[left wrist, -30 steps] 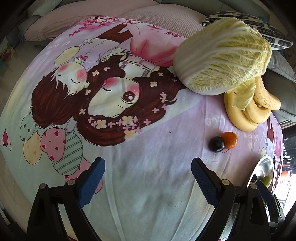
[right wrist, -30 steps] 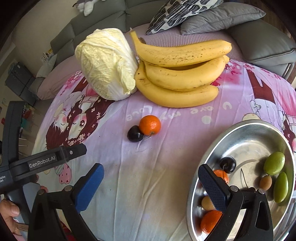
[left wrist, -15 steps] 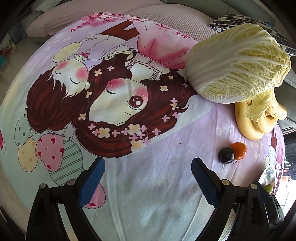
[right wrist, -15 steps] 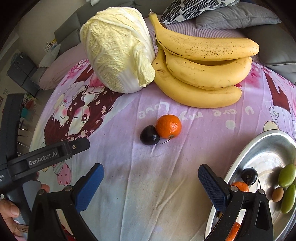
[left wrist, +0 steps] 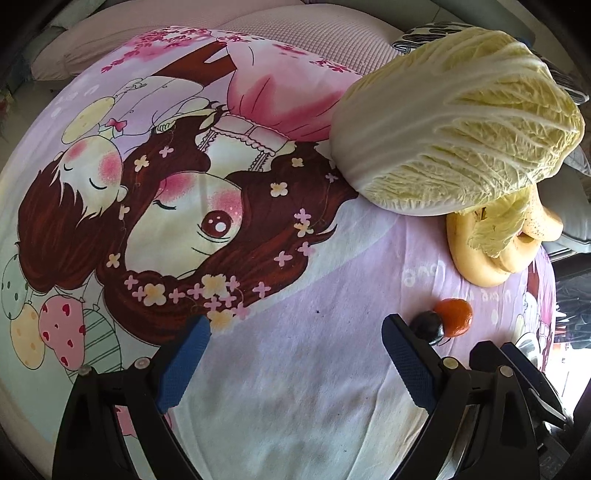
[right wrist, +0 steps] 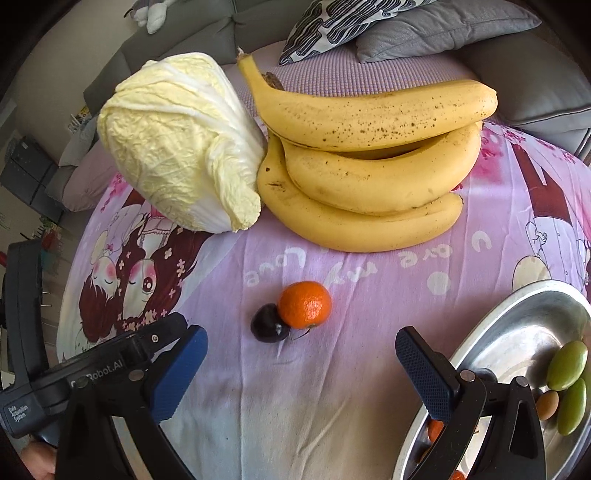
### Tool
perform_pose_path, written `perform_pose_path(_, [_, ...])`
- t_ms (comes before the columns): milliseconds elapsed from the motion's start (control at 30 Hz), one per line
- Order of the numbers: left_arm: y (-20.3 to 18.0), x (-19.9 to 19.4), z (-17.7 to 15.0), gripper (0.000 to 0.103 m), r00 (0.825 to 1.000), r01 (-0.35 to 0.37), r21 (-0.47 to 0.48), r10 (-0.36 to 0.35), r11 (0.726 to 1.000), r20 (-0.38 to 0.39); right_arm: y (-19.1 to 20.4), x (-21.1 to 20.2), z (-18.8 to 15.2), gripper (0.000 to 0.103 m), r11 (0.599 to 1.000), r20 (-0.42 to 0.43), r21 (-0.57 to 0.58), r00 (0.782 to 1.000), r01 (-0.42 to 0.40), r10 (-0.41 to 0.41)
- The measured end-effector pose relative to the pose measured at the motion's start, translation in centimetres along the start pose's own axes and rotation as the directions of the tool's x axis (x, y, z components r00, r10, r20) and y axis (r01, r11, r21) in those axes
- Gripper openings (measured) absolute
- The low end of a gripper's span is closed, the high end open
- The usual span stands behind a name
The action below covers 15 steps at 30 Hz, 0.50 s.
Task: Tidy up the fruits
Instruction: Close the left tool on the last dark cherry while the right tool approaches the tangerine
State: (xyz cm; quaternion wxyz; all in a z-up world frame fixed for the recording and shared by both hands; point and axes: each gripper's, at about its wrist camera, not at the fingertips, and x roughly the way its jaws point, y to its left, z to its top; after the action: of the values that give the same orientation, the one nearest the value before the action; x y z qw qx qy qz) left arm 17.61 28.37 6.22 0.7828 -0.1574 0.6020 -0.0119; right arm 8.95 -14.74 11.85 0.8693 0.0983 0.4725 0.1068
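Note:
A small orange [right wrist: 305, 305] and a dark plum [right wrist: 268, 325] lie touching on the pink printed cloth [right wrist: 332, 398], ahead of my open, empty right gripper [right wrist: 300, 365]. A bunch of bananas [right wrist: 369, 162] lies behind them, next to a napa cabbage [right wrist: 181, 144]. A steel bowl [right wrist: 517, 332] at the right holds green fruits [right wrist: 567, 360] and other small ones. My left gripper [left wrist: 295, 358] is open and empty over the cloth; the plum [left wrist: 428, 328] and orange [left wrist: 455, 316] sit just past its right finger.
Grey cushions [right wrist: 443, 26] and a patterned pillow [right wrist: 343, 18] lie beyond the cloth's far edge. The left gripper's body [right wrist: 55, 384] shows at the lower left of the right wrist view. The cabbage [left wrist: 454, 133] and bananas [left wrist: 495, 254] fill the left view's upper right.
Both grippers have moved forward toward the orange and plum, which now look larger and nearer. The bowl has slid toward the right edge of the right view. Both stay open.

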Motion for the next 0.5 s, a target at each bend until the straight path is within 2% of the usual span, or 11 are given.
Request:
perform_pose_path(167, [-0.3, 1.3, 1.5, 0.093, 0.998, 0.053, -0.013, -0.053, 0.999, -0.021, -1.0, 1.1, 0.8, 0.103, 0.999, -0.016, 0.045, 1.0, 0.003, -0.002])
perform_pose_path(267, [-3.0, 2.8, 1.5, 0.083, 0.997, 0.077, 0.015, -0.076, 0.997, -0.026, -1.7, 1.0, 1.0, 0.103, 0.998, -0.005, 0.065, 1.0, 0.007, -0.007])
perform_pose_path(367, [-4.0, 3.5, 1.6, 0.074, 0.991, 0.125, 0.036, -0.123, 0.992, -0.048, -2.1, 0.6, 1.4, 0.103, 0.997, 0.013, 0.072, 1.0, 0.009, -0.01])
perform_pose_path(433, [-5.0, 4.2, 1.6, 0.065, 0.989, 0.14, 0.043, -0.137, 0.989, -0.062, -2.2, 0.4, 1.6, 0.103, 0.997, 0.02, 0.072, 1.0, 0.02, -0.021])
perform_pose_path(500, [-5.5, 4.6, 1.8, 0.065, 0.988, 0.146, 0.054, -0.142, 0.988, -0.067, -2.6, 0.5, 1.9, 0.103, 0.997, 0.022, 0.081, 1.0, 0.011, -0.013])
